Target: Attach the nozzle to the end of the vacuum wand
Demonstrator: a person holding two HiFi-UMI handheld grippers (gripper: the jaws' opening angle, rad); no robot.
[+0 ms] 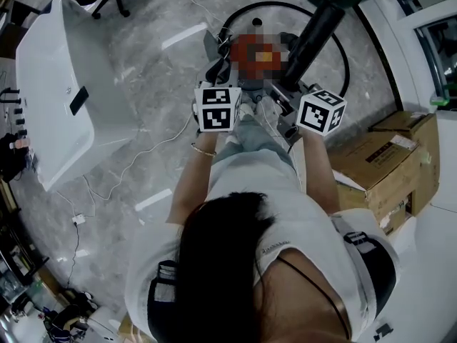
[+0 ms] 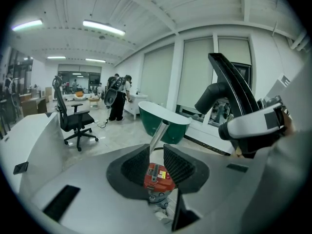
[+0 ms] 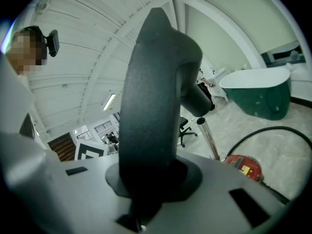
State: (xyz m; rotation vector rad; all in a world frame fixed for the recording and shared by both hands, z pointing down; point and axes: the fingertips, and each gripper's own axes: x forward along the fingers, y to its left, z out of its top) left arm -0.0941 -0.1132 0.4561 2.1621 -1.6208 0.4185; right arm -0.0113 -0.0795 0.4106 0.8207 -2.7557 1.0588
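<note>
In the head view a long black nozzle [image 1: 314, 38] slants up and away from my right gripper [image 1: 287, 95], which is shut on its lower end. The same nozzle [image 3: 148, 106] fills the middle of the right gripper view. Beyond it stands the silver wand [image 3: 209, 139], its open upper end close to the nozzle's tip. My left gripper [image 2: 156, 156] is open; the wand [image 2: 159, 132] rises just past the gap between its pads and no pad presses on it. The red vacuum body [image 2: 158, 178] sits on the floor below, with its black hose [image 1: 285, 7] looping round it.
A white desk [image 1: 57, 84] stands at the left and cardboard boxes [image 1: 385, 163] at the right. Cables [image 1: 107, 184] trail over the marble floor. A green tub [image 2: 163, 123], a black office chair [image 2: 73, 121] and people [image 2: 117, 99] are farther off.
</note>
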